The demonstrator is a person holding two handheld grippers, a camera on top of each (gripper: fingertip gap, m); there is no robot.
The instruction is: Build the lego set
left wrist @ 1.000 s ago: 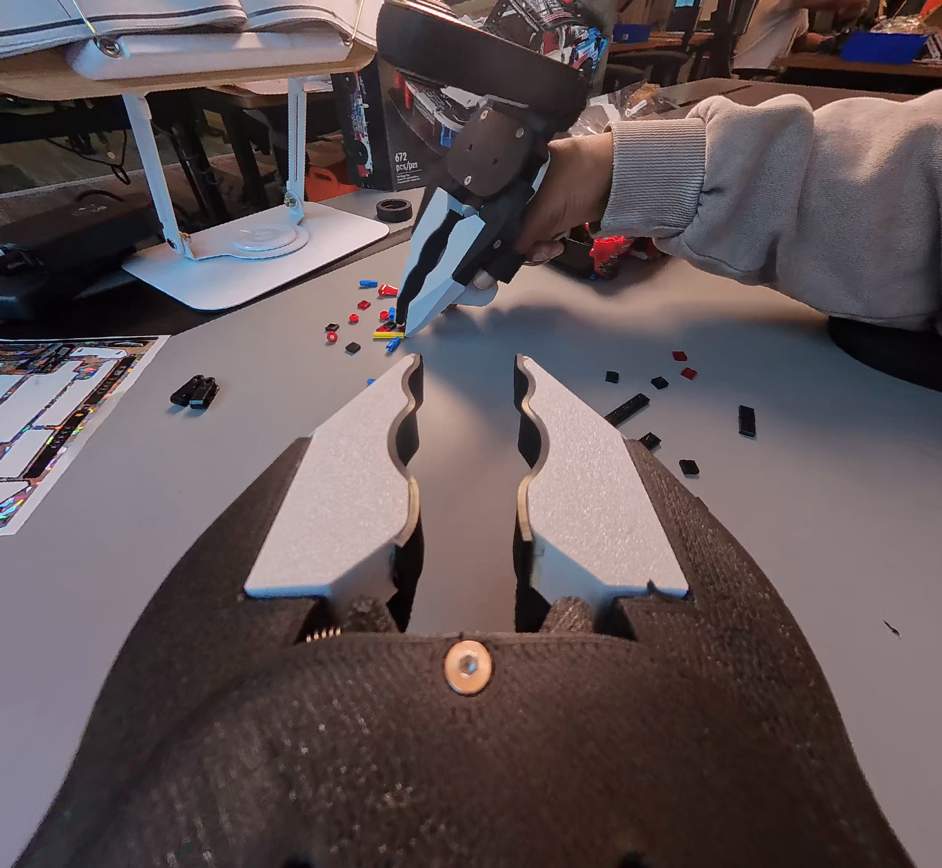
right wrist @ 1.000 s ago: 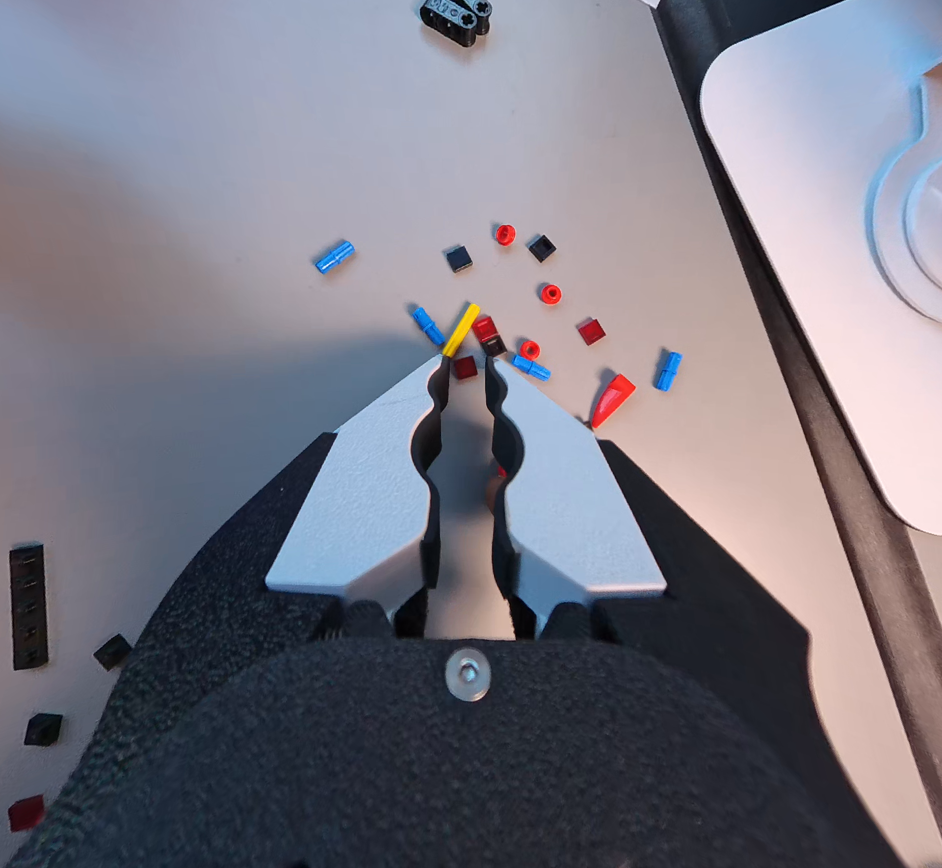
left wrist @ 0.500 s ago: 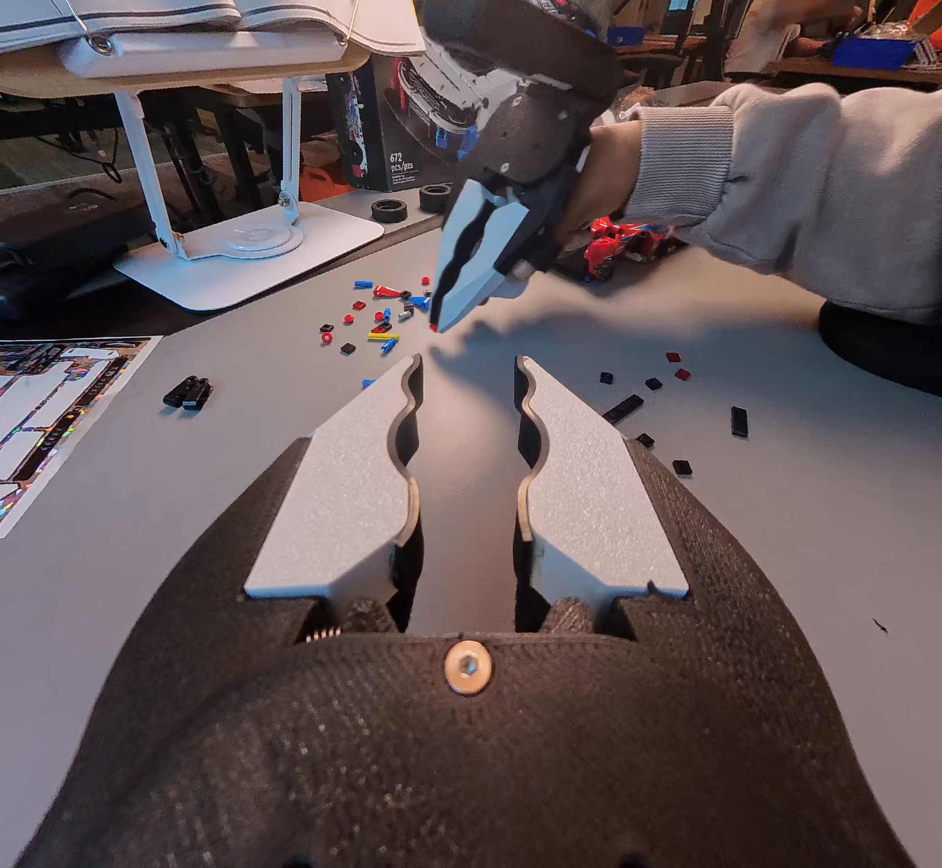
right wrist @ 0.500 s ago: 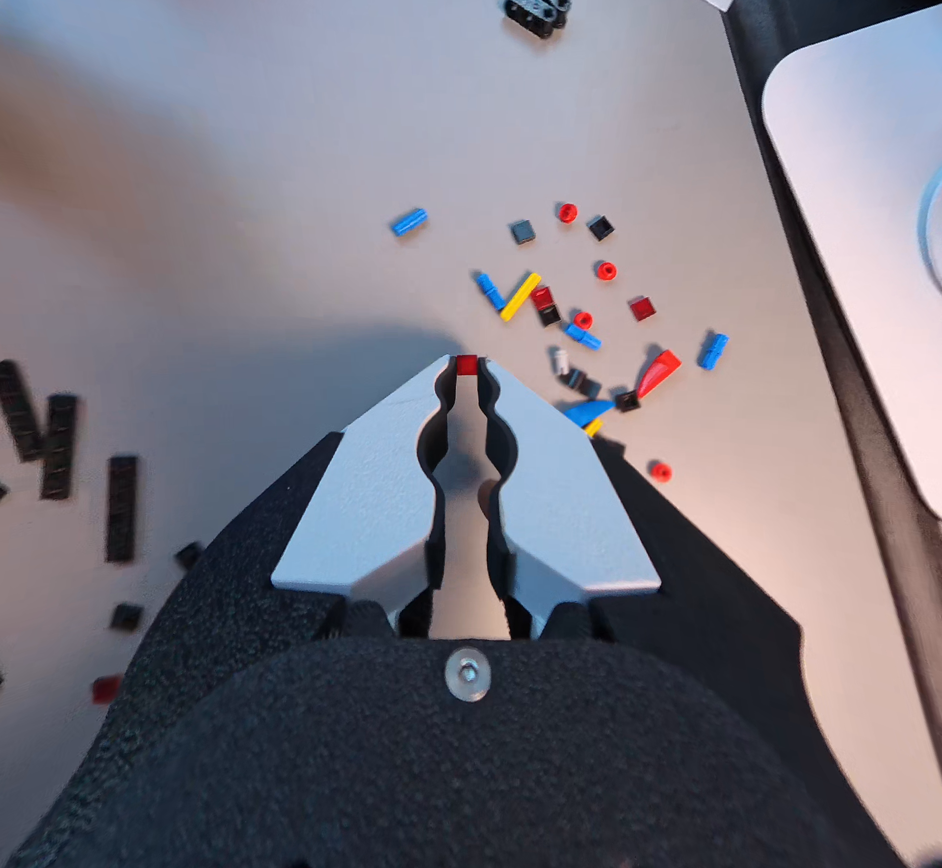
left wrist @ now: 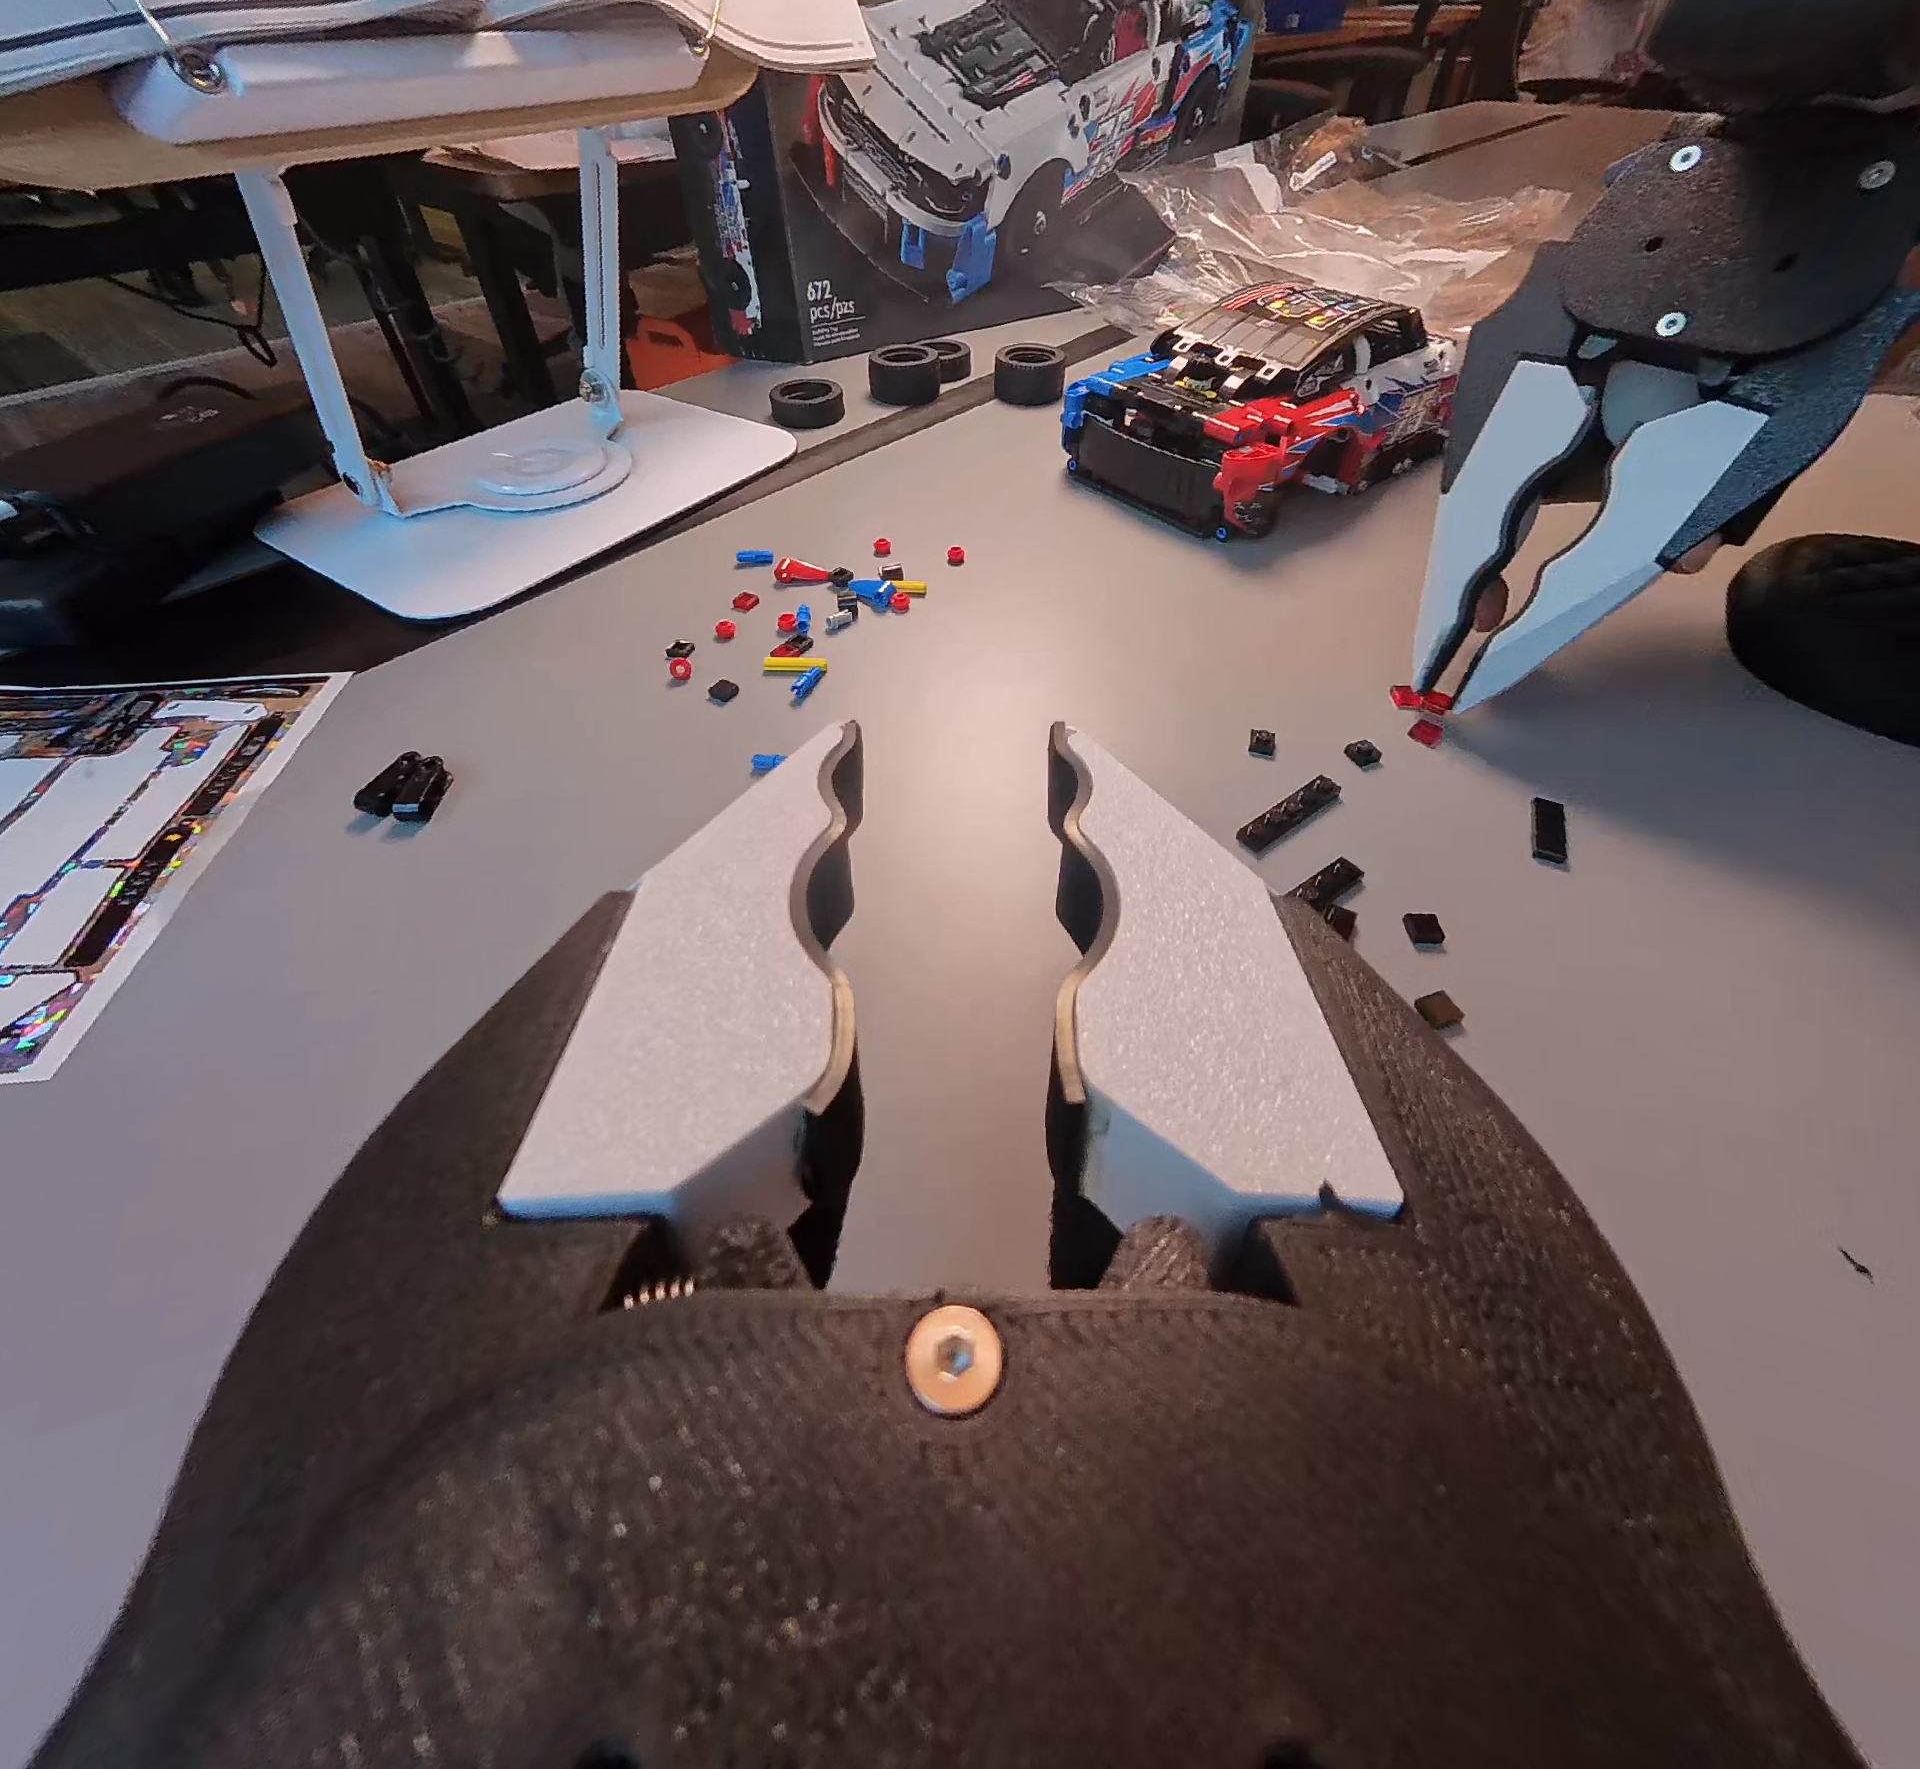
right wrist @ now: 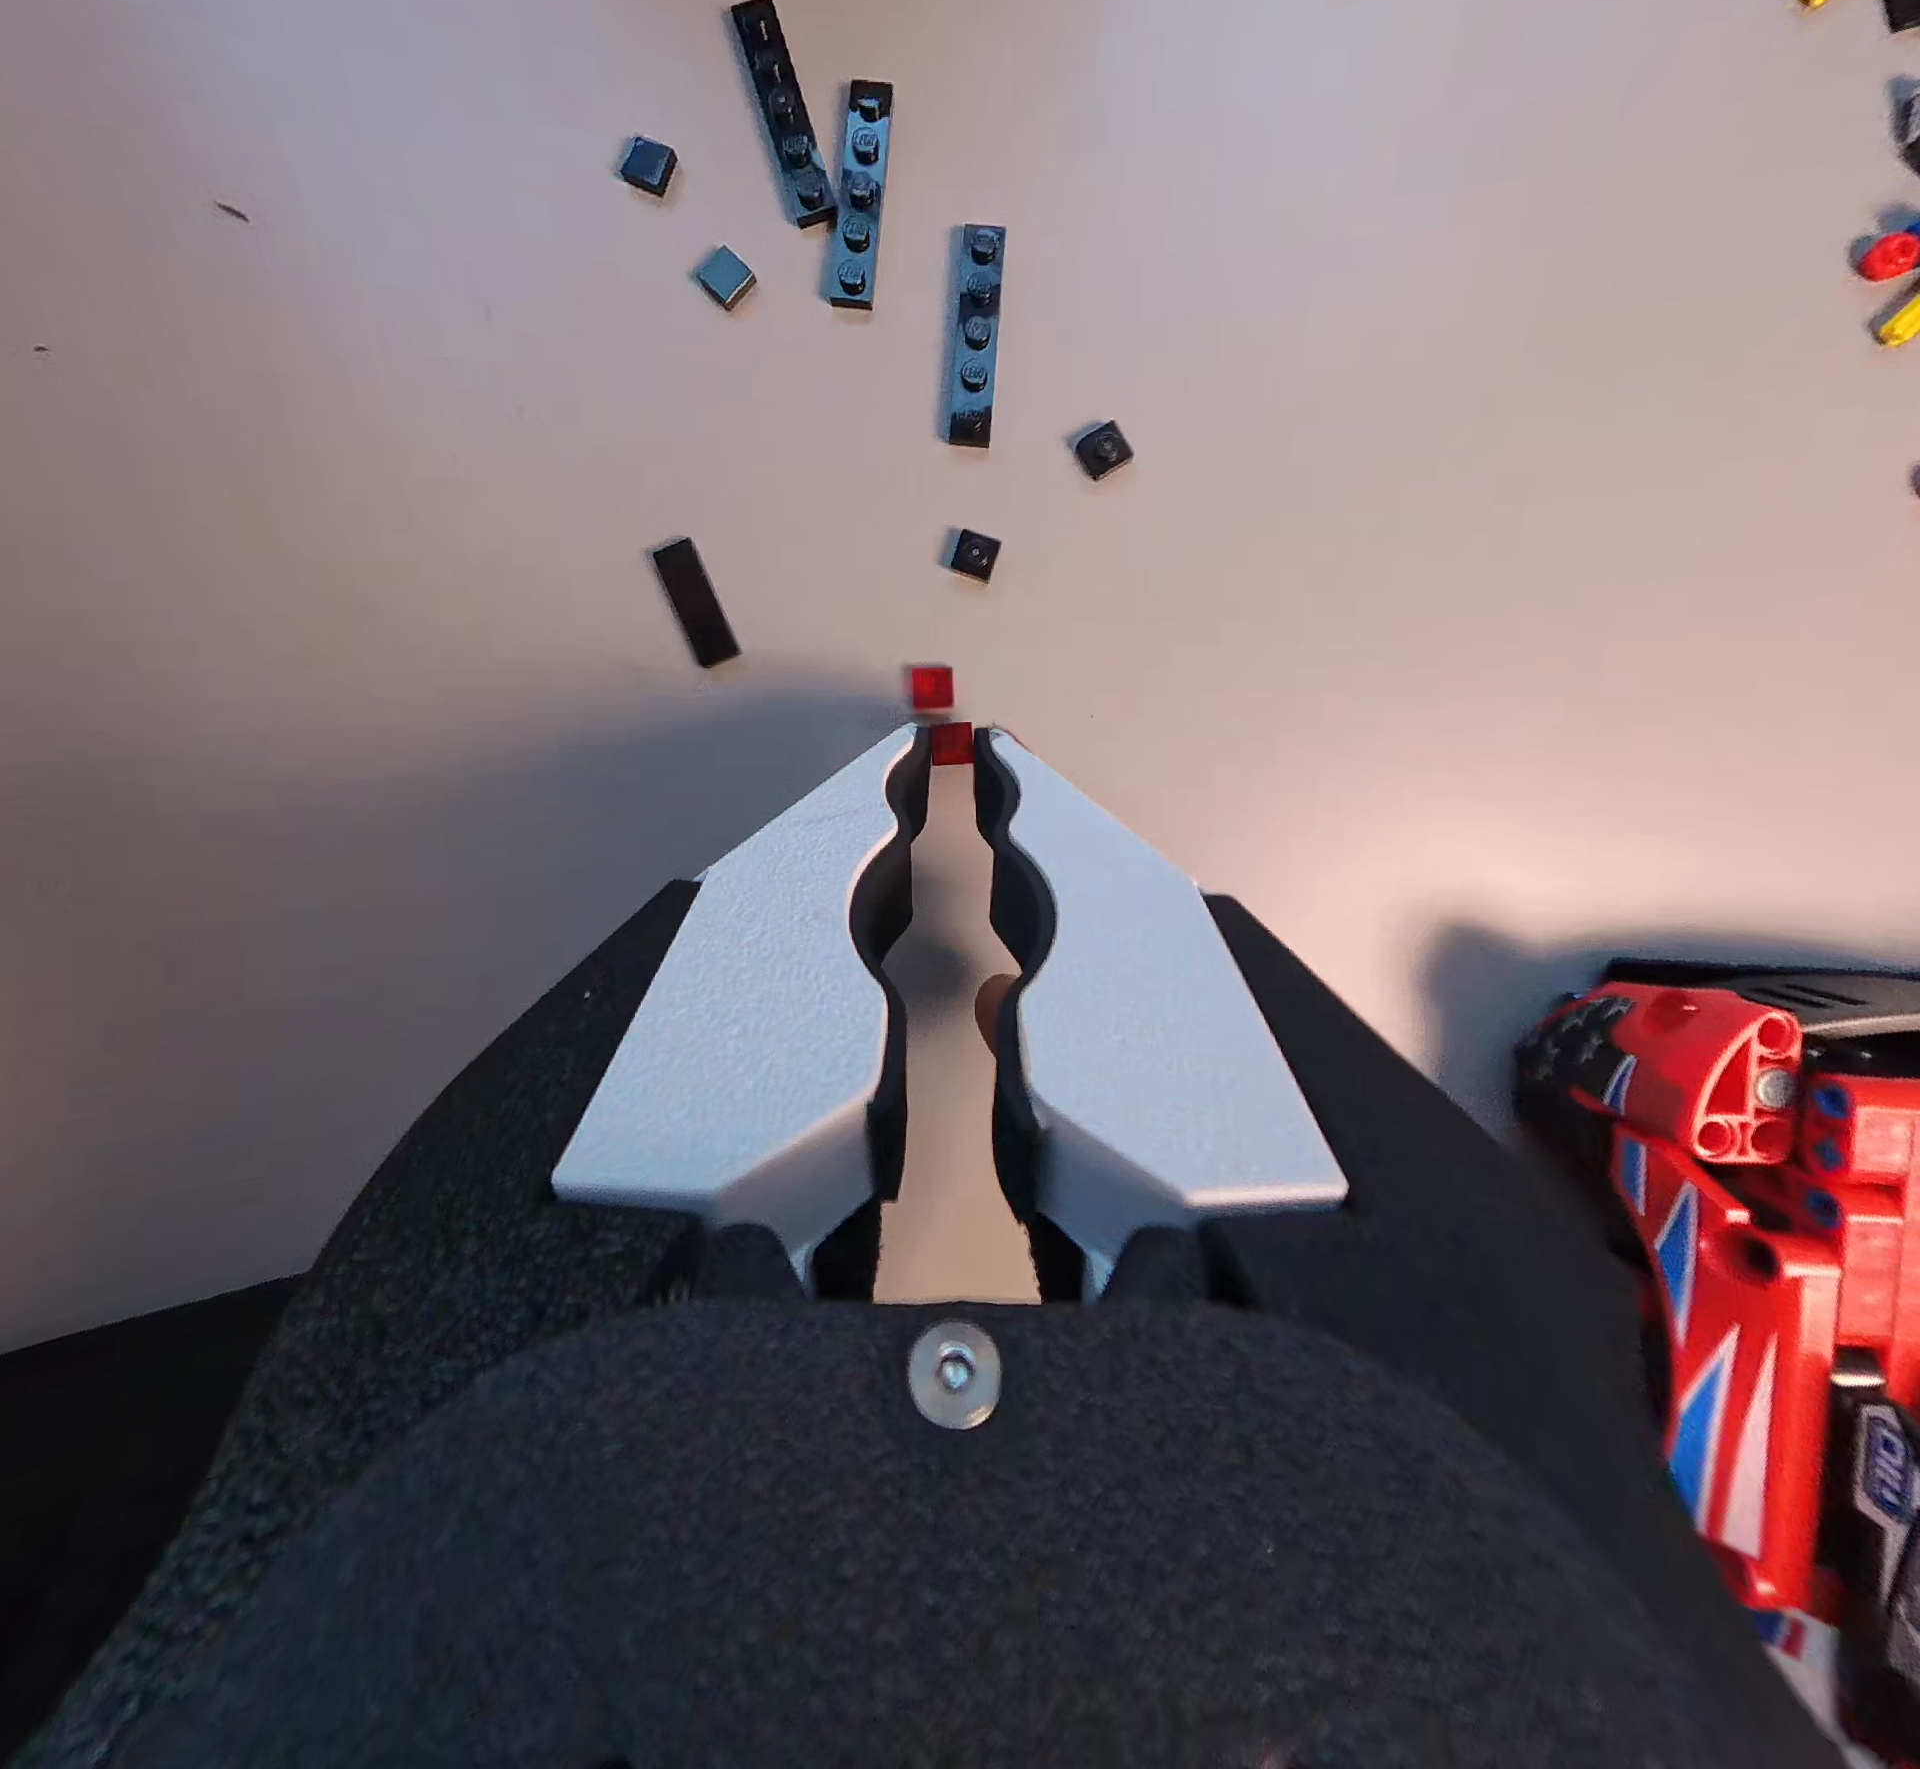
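My right claw (right wrist: 950, 734) pinches a small red tile (right wrist: 951, 744) just beside the black plates (right wrist: 975, 333); my left claw (left wrist: 954, 745) gapes empty.

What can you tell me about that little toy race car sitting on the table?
The car is a partly built brick model, plastic by its look: black roof and grille, red and blue front corners, white flanks with stickers. It stands upright on the grey table, nose toward the camera, in front of its box. No tyres show on it; four loose tyres lie apart to its left. Neither gripper touches it.
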